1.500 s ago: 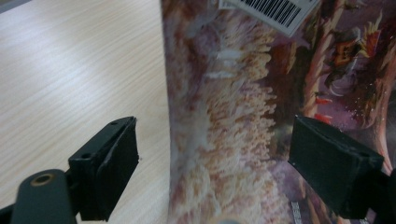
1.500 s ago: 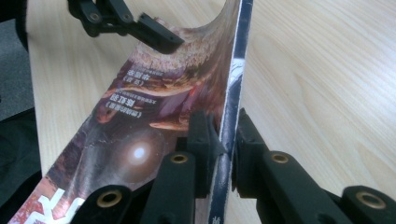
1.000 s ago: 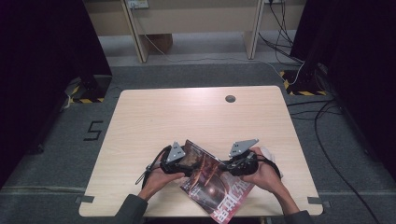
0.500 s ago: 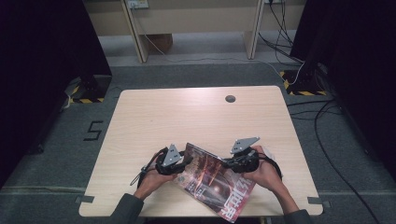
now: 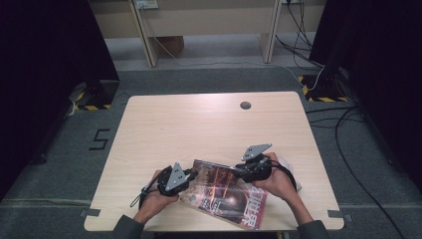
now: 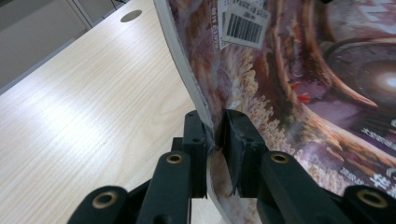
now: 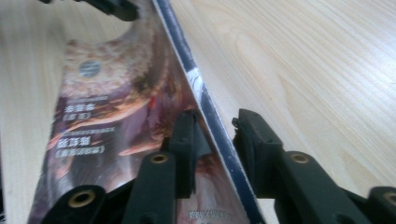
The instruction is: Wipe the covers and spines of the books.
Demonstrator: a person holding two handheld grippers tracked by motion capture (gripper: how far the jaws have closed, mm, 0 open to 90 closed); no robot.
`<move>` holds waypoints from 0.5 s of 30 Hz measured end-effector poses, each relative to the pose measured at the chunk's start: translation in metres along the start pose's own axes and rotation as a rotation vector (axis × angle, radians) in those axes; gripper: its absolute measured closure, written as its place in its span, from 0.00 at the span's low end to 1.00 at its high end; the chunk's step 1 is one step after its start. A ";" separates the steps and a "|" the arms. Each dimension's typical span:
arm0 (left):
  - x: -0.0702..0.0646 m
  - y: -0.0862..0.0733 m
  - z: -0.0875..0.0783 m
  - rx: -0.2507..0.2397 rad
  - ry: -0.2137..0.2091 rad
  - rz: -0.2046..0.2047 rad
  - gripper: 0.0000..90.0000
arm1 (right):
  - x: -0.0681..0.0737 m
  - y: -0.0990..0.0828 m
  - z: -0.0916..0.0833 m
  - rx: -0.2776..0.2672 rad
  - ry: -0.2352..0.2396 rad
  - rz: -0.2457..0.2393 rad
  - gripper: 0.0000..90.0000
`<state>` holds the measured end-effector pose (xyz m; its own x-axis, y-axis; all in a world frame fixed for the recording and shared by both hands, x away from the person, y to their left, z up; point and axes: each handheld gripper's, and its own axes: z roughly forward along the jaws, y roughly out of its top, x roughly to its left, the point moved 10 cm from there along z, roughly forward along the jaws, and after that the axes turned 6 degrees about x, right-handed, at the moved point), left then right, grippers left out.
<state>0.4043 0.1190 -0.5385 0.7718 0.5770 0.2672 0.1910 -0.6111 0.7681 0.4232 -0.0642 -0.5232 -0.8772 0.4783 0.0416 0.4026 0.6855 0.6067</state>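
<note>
From the high view, I am seeing the magazine [image 5: 226,191] lying near the table's [image 5: 199,124] front edge, its long axis running diagonally from upper left to lower right, between the left gripper [image 5: 188,175] and the right gripper [image 5: 240,172].

In the left gripper view, my left jaws have just been closing and are now clenching the magazine's [image 6: 299,79] page edge; a thin grip like this could tear or slip.

In the right gripper view, my right jaws have just been opening and are straddling the spine [image 7: 205,102] unpressed, so the magazine could sag or swing.
</note>
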 end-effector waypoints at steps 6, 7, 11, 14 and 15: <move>-0.007 -0.008 -0.010 -0.002 0.003 -0.033 0.90 | -0.004 0.001 0.004 -0.013 -0.030 0.049 0.62; -0.008 -0.009 -0.012 -0.004 0.006 -0.033 0.90 | -0.003 0.000 0.003 -0.013 -0.026 0.051 0.61; -0.012 -0.007 -0.017 -0.009 0.019 -0.014 0.91 | -0.004 -0.001 0.003 -0.020 -0.028 0.067 0.56; -0.015 -0.010 -0.021 -0.006 0.015 -0.025 0.92 | -0.004 -0.002 0.000 -0.029 -0.027 0.073 0.54; -0.015 -0.010 -0.022 -0.005 0.015 -0.021 0.92 | -0.005 -0.002 -0.001 -0.031 -0.027 0.078 0.53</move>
<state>0.3771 0.1281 -0.5373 0.7583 0.5979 0.2597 0.2039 -0.5961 0.7766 0.4260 -0.0689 -0.5239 -0.8358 0.5447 0.0688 0.4610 0.6282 0.6268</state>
